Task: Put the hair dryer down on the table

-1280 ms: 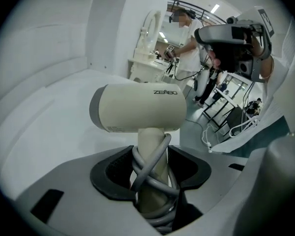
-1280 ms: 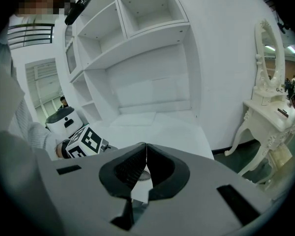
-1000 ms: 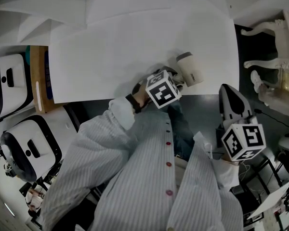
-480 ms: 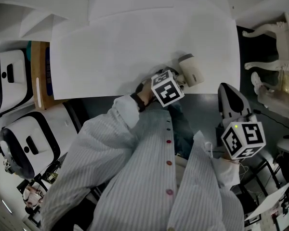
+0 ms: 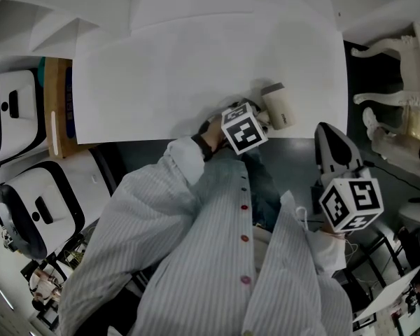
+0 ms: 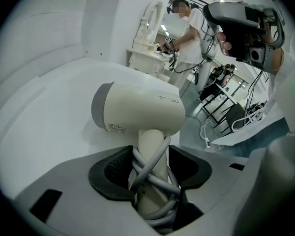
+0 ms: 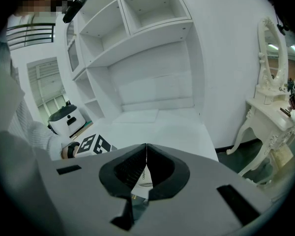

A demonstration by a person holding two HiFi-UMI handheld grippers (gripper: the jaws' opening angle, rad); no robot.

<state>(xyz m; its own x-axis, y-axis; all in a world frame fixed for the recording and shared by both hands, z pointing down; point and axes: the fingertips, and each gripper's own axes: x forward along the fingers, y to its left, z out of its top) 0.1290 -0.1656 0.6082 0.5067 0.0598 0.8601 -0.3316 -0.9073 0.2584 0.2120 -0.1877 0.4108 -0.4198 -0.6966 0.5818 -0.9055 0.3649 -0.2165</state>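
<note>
A cream hair dryer (image 5: 278,106) with a grey rear cap lies at the near right edge of the white table (image 5: 196,68). In the left gripper view its body (image 6: 142,107) sits low over the table top, handle pointing back at me. My left gripper (image 5: 261,122) has that handle, wrapped in grey cord (image 6: 155,173), between its jaws. The pads (image 6: 119,167) still touch the cord while the jaws are opening. My right gripper (image 5: 330,133) hangs off the table's right side, over the floor. Its jaws (image 7: 146,154) meet tip to tip.
Two white and black machines (image 5: 14,117) (image 5: 35,215) and a wooden board (image 5: 56,110) stand left of the table. An ornate white dressing table (image 5: 399,47) (image 7: 270,112) is at the right. White wall shelves (image 7: 137,14) rise behind. A person (image 6: 191,38) stands in the background.
The left gripper and the hair dryer have shifted slightly to the right along the table's near edge. The right gripper has barely moved.
</note>
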